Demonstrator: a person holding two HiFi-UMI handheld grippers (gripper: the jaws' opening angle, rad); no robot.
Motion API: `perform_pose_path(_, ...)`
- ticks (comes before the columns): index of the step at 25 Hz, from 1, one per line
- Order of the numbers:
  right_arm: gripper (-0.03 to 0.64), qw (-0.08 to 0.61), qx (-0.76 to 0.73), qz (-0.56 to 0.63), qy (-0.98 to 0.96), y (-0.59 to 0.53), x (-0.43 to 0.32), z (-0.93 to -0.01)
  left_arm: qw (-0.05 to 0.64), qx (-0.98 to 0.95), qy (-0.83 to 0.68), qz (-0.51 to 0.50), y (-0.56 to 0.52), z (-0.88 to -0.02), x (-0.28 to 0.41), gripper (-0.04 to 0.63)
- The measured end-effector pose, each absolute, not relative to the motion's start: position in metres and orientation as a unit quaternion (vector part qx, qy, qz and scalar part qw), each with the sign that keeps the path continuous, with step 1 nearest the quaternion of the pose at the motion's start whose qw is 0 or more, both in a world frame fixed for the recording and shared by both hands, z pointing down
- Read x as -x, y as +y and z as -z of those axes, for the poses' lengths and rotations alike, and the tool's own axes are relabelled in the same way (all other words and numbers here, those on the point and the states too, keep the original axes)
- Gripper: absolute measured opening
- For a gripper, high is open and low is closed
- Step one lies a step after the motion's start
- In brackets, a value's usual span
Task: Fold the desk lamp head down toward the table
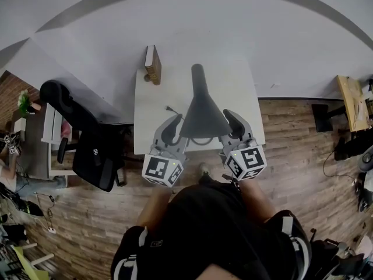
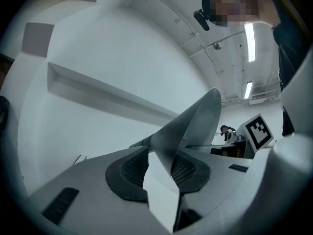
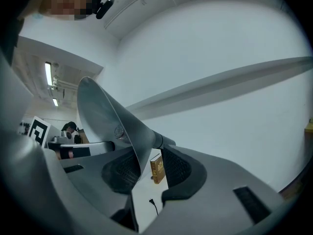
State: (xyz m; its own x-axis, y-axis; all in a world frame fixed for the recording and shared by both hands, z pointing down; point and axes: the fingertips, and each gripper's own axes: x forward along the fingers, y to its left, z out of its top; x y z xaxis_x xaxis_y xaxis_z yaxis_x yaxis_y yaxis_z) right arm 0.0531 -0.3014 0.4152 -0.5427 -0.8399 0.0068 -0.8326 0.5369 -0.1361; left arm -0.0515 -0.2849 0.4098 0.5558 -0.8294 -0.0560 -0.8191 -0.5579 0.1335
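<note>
- Left gripper view has the left gripper (image 2: pixel 161 165) narrowed but not closed. Its ribbed pads (image 2: pixel 132 173) sit either side of the thin rim of the lamp head (image 2: pixel 195 126), and a pale gap shows between the metal and one pad. I judge the rim straddled, not clamped.
- The right gripper (image 3: pixel 146 168) looks much the same: its jaws are partly apart, and the cone's wall runs between them close to where it joins the neck (image 3: pixel 164 141). Daylight shows on the far side of the wall.
- From the head view, the lamp head is a grey cone between the two grippers, over the near part of the white table (image 1: pixel 233 80). Its wide mouth faces the person and its narrow end points toward the wall. The lamp's base is hidden under the cone.
- First risk: slipping. The wall is smooth, thin and tapered, so pressing down before both pads bite could let the rim slide out.
- Second risk: uneven effort. If one side pushes harder, the head would likely twist at its joint rather than fold straight down.
- Third risk: the lamp shifting. It stands toward the near edge, so a downward pull with any drag toward the person might tip or slide it.
- Fourth risk: a dark cable (image 3: pixel 152 203) lies on the table below the jaws and could get pinched under the descending rim.
- The brown book (image 1: pixel 153 64) stands upright at the back left corner, well apart from the lamp, so it is unlikely to be struck.
- No container shows in any view, so there are no contents to report.
</note>
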Motion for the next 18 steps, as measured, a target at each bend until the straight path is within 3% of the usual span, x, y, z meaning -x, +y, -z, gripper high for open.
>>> perform_pose_path(5, 0.101, 0.027, 0.475, 0.059, 0.878, -0.299, -0.051, -0.423, 0.041, -0.880, -0.469, 0.055, -0.282, -0.420, 0.047, 0.076)
perform_pose_path(18, 0.066, 0.015, 0.471, 0.070, 0.879, -0.299, -0.050, -0.452, 0.055, -0.876, -0.477, 0.040, -0.284, -0.452, 0.047, 0.060)
